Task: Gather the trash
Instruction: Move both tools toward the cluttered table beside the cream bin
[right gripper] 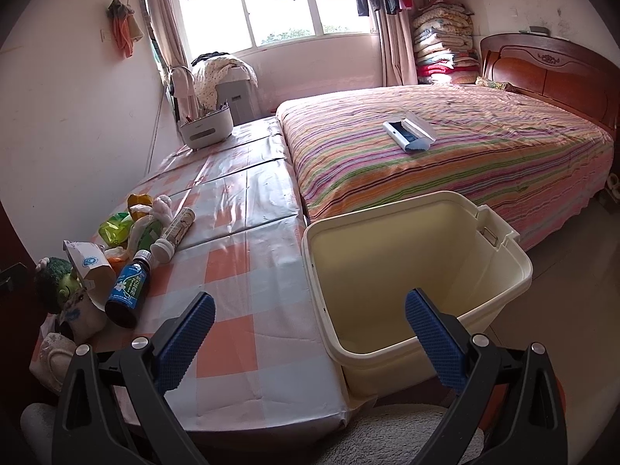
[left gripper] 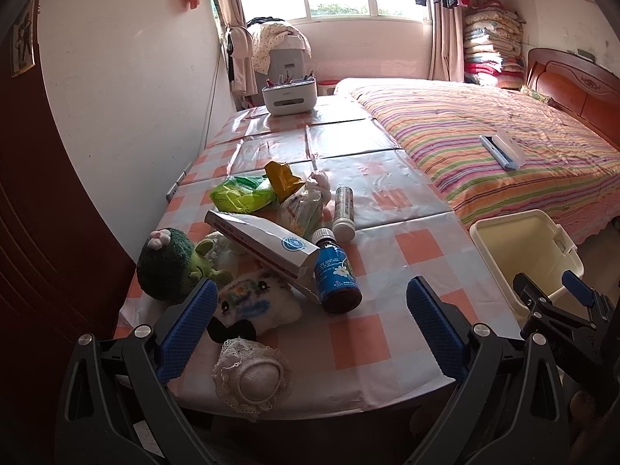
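Observation:
On the checked tablecloth [left gripper: 391, 209] lies a pile of trash: a dark bottle with a blue label [left gripper: 335, 275] [right gripper: 128, 290], a white carton [left gripper: 267, 246], a white tube [left gripper: 344, 209] [right gripper: 174, 232], green wrappers [left gripper: 242, 193], a yellow wrapper [left gripper: 283, 178] and crumpled plastic [left gripper: 306, 203]. A cream bin [right gripper: 418, 267] [left gripper: 519, 248] stands right of the table, with nothing in the part of it I see. My left gripper [left gripper: 314, 329] is open just short of the bottle. My right gripper [right gripper: 310, 337] is open over the near rim of the bin.
Plush toys [left gripper: 174, 263] and a lace-trimmed pad [left gripper: 252, 376] lie at the table's near left. A white organiser [left gripper: 288, 97] sits at the far end. A striped bed [right gripper: 445, 155] with a white-and-blue object [right gripper: 409, 131] lies to the right. A wall runs along the left.

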Demonstrator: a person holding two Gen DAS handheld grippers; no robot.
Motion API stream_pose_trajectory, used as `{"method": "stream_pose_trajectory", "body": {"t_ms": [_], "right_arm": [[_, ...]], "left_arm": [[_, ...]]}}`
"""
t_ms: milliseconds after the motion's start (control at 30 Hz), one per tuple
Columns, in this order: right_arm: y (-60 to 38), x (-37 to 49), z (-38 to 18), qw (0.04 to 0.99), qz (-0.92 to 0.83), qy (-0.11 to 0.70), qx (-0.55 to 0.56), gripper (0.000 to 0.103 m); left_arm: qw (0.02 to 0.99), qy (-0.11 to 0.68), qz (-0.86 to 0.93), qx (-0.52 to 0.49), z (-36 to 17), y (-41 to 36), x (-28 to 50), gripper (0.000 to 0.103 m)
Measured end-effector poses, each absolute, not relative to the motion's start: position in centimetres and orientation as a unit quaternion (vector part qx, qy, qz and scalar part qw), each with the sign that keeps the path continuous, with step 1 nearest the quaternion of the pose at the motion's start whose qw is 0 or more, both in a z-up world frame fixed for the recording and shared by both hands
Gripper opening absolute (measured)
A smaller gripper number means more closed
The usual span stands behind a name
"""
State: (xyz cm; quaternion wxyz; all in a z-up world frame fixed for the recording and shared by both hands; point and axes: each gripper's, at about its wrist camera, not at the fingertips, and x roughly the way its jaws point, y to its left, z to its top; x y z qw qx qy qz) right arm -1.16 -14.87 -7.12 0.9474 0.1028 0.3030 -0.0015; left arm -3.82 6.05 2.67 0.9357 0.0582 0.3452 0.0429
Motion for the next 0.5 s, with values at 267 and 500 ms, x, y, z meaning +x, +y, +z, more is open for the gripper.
{"method": "stream_pose_trajectory", "body": {"t_ms": [267,500], "right_arm": [[-15.5,-1.3,-6.7,0.949,-0.019,0.299,0.097,0.096],[-15.2,-1.2,-6.6,0.95,-0.016,0.298,0.09,0.096]], "left_arm": [[0.936,0.343,0.04,0.065,2.6,5.7,-4.0,0.097],[0.935,0.344,0.052,0.065,2.6,6.6,-4.4,0.097]]}}
